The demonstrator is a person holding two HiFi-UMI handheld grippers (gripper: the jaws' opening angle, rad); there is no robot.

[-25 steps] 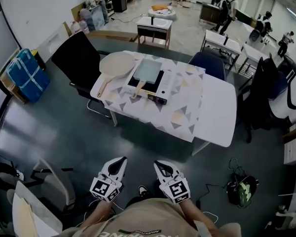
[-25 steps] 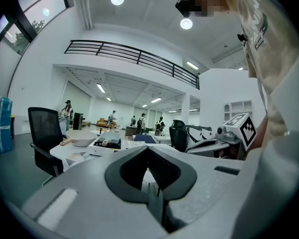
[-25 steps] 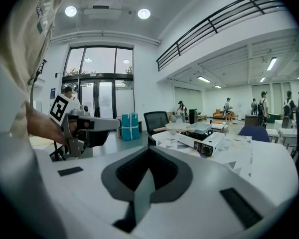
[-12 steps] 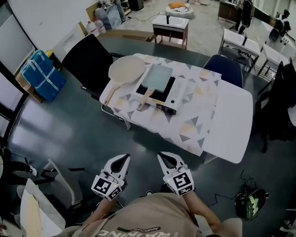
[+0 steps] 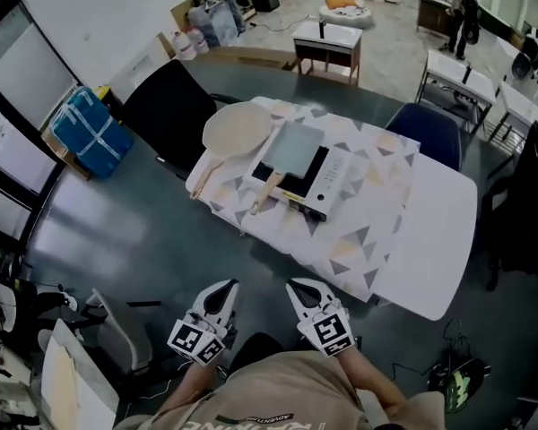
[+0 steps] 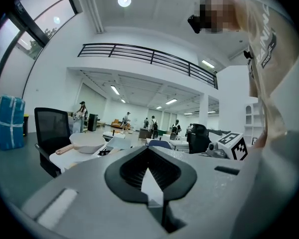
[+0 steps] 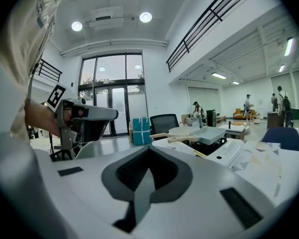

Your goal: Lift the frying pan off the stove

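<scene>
Grey-green square frying pan (image 5: 291,146) with a wooden handle (image 5: 264,193) sits on the black-and-white portable stove (image 5: 336,176) on the white table (image 5: 430,231), well apart from both tools; left gripper (image 5: 219,291) and right gripper (image 5: 302,290) hang near the body, jaws pressed together on nothing; the approach comes first, I judge: spread one tool, pinch the handle close to the pan, lift level; a round pale pan (image 5: 236,130) lies just beside it; a black office chair (image 5: 166,110) crowds the table's left side

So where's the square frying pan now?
In the head view, the square frying pan sits on the stove at upper centre, with the round pan to its left.
</scene>
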